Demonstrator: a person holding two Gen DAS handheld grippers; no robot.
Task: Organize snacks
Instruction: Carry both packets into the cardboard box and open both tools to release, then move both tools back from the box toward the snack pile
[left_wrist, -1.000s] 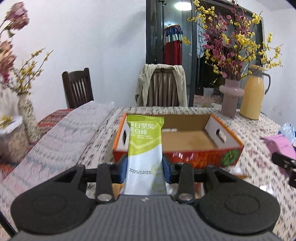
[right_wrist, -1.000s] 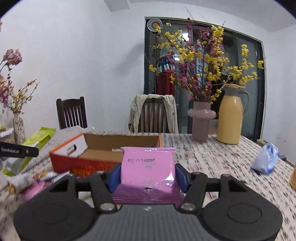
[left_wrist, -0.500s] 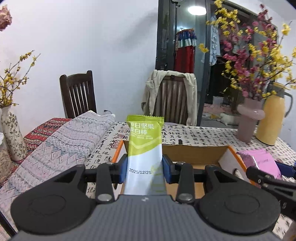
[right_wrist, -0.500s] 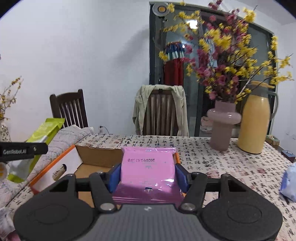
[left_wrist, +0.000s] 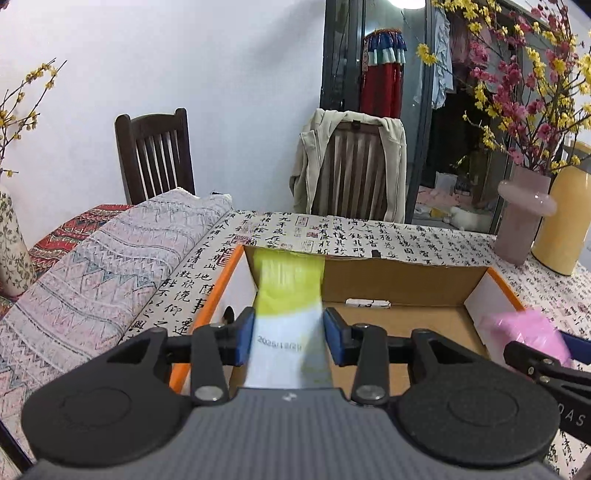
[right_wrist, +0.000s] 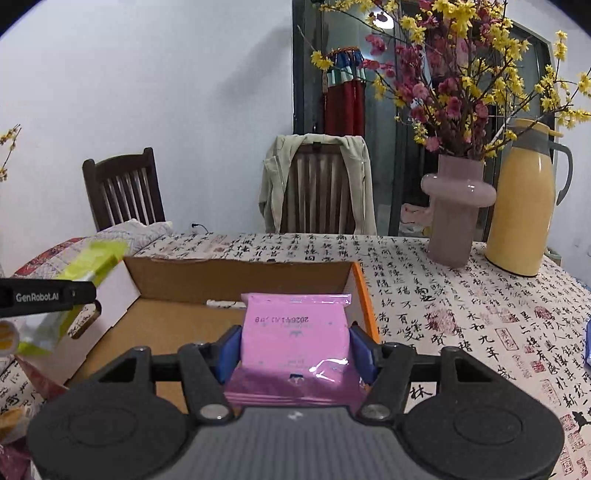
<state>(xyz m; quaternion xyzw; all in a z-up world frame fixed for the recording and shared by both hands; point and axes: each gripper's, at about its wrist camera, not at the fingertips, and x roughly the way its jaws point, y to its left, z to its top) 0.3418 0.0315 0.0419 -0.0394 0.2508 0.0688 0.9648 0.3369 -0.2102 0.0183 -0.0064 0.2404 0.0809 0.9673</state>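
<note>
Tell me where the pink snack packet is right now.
The pink snack packet sits between the right gripper's pads, over the right end of the open cardboard box. In the left wrist view it shows at the right edge, by the box's right wall.

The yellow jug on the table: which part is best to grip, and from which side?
Take the jug by its grey handle, coming level from the right in the right wrist view. It stands upright; its body looks too wide for the jaws, the handle is a thin loop, and the vase crowds its left.
</note>
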